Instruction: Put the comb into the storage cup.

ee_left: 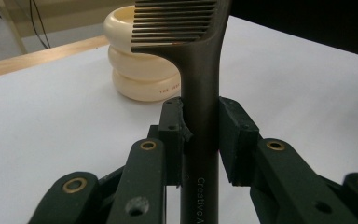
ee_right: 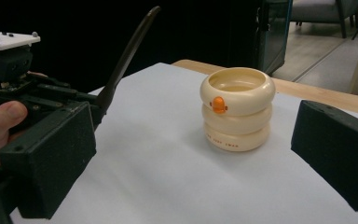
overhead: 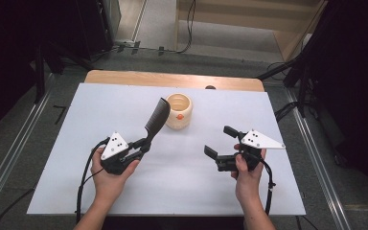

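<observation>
Two grippers work over the white counter (overhead: 182,177): the left gripper (overhead: 146,143) has its fingers clamped on a dark plastic comb's (overhead: 156,117) handle near a cream ribbed cup (overhead: 179,111); the right gripper (overhead: 220,141) has its fingers apart, holding nothing.

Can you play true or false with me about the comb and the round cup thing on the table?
1. The left gripper is shut on the comb's handle. True.
2. The comb lies flat on the table. False: it is held up off the table, with its teeth end toward the cup.
3. The cream cup looks like three rings stacked up. True.
4. The right gripper holds the cup. False: its jaws stand open with nothing between them, and the cup stands apart from them.
5. The cup has a blue spot on it. False: the spot is orange.
</observation>
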`<state>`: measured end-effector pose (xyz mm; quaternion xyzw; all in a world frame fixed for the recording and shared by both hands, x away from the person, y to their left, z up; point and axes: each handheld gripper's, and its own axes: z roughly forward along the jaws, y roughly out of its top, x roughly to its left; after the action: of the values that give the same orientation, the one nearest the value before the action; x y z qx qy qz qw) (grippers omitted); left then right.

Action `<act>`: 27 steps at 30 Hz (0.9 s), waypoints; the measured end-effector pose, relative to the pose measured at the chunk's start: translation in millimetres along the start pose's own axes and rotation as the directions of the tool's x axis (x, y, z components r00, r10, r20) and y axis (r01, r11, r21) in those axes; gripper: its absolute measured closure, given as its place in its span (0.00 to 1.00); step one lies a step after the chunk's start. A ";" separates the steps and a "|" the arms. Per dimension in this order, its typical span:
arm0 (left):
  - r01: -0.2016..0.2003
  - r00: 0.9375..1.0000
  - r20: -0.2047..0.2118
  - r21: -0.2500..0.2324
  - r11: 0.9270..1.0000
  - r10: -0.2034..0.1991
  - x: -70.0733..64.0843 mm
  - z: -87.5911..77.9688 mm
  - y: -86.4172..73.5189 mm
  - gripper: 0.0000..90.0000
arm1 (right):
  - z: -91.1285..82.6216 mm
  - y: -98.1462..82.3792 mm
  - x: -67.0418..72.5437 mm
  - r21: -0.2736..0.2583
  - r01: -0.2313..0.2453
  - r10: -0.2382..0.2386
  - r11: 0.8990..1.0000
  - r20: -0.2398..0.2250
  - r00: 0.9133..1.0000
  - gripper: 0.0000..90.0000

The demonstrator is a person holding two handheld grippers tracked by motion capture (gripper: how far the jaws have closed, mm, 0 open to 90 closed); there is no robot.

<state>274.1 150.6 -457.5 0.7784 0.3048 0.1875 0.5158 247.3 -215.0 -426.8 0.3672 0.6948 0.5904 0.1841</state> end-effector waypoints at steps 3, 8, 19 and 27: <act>-0.004 1.000 0.003 -0.008 1.000 0.004 -4.4 0.5 0.0 0.81 | 6.1 1.1 3.6 0.003 -0.004 0.004 1.000 -0.014 1.000 0.00; -0.010 1.000 0.006 -0.022 1.000 0.010 -9.8 1.3 -2.4 0.81 | 13.0 -0.4 10.3 0.010 0.015 -0.015 1.000 -0.020 1.000 0.00; -0.024 0.999 0.030 -0.049 0.999 0.025 -28.8 7.9 -4.3 0.81 | 23.5 -8.5 16.2 0.033 -0.031 0.032 0.999 -0.046 0.998 0.00; -0.035 0.998 0.041 -0.061 0.998 0.037 -38.3 11.4 -5.5 0.81 | 33.9 -9.2 28.9 0.046 -0.032 0.035 0.998 -0.055 0.998 0.00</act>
<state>250.9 118.7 -466.2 0.7716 0.2740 0.1894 0.5419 248.8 -171.1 -438.4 0.3661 0.7065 0.5877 0.1463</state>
